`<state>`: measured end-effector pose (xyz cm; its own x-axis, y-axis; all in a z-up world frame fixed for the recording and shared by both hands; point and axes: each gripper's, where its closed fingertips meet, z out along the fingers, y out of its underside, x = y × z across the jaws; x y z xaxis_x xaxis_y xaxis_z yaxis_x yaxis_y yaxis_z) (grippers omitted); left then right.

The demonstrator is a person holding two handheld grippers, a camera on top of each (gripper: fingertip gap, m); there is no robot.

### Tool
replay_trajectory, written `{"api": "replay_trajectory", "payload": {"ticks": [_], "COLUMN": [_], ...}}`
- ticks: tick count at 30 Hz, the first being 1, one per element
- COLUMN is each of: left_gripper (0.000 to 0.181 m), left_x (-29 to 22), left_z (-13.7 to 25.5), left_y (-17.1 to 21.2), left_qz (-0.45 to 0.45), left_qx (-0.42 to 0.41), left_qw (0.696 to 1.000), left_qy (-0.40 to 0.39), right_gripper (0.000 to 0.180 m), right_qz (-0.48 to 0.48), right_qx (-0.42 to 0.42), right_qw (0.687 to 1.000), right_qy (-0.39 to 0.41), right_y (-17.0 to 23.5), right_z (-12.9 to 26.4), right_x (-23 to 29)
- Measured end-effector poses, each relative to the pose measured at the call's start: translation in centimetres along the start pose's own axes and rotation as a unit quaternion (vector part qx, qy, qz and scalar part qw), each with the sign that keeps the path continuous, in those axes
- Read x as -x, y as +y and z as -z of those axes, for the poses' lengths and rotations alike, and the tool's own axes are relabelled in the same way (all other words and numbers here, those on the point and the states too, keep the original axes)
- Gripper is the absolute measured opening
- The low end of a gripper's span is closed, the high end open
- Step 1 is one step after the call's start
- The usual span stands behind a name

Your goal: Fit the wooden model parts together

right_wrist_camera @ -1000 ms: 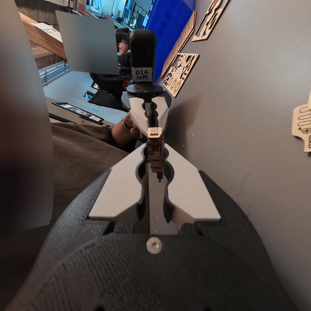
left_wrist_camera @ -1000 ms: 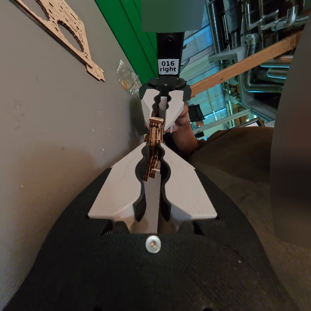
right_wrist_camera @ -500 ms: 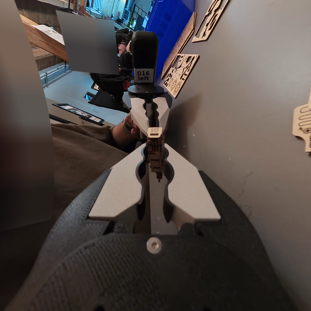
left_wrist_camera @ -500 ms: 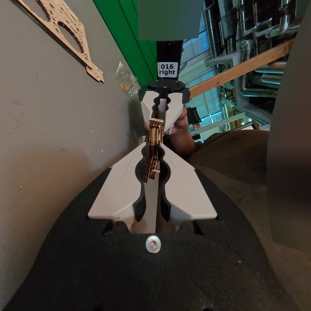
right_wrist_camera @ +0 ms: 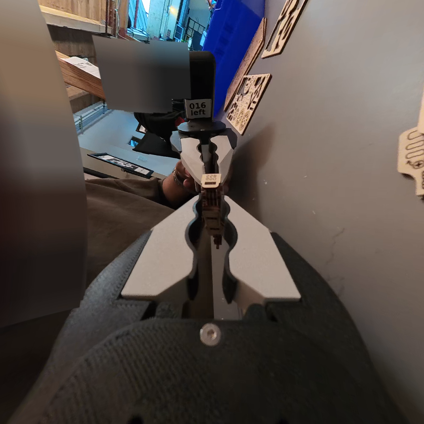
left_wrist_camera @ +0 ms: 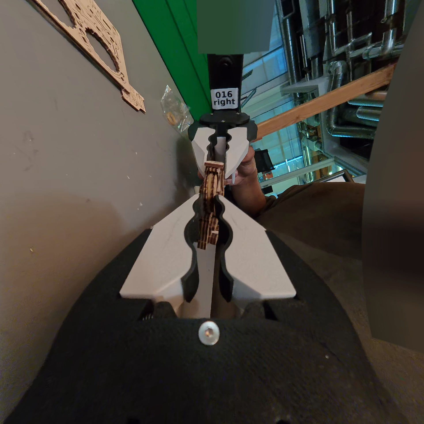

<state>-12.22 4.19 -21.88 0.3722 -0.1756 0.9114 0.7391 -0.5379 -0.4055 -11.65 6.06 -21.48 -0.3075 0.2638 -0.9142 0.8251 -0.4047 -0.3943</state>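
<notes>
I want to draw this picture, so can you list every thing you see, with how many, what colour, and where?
Wooden model: one, tan with dark edges, held between both grippers.
Wooden sheets: several, tan, lying on the grey table.
Plastic bag: one, clear, on the table by the green bin.
Blue bin: one, past the sheets.
Left gripper: white fingers, shut on the model.
Right gripper: white fingers, shut on the model.
Hands: two, behind the grippers.

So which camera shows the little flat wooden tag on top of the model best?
The right wrist view. There the small pale flat wooden tag faces the camera, so its whole face shows atop the layered wooden model. The left wrist view catches only the tag's thin edge, seen side-on.
</notes>
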Motion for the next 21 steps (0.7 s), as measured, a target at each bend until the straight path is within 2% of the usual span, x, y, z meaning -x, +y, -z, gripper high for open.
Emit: {"api": "replay_trajectory", "payload": {"ticks": [11, 17, 21], "left_gripper": [0.016, 0.035, 0.036], "left_x": [-0.21, -0.57, -0.55], "left_z": [0.04, -0.03, -0.2], "left_y": [-0.17, -0.1, 0.03], "left_qz": [0.005, 0.007, 0.006], "left_qx": [-0.005, 0.0, 0.002], "left_qw": [1.0, 1.0, 1.0], "left_qy": [0.004, 0.014, 0.013], "right_gripper": [0.013, 0.013, 0.013], "right_qz": [-0.03, -0.033, -0.036], "right_qx": [-0.009, -0.019, -0.021], "right_qw": [0.999, 0.999, 0.999], "right_qy": [-0.023, -0.026, -0.026], "right_y": [-0.12, -0.42, -0.39], "right_z": [0.03, 0.13, -0.07], "right_x": [0.14, 0.22, 0.22]}}
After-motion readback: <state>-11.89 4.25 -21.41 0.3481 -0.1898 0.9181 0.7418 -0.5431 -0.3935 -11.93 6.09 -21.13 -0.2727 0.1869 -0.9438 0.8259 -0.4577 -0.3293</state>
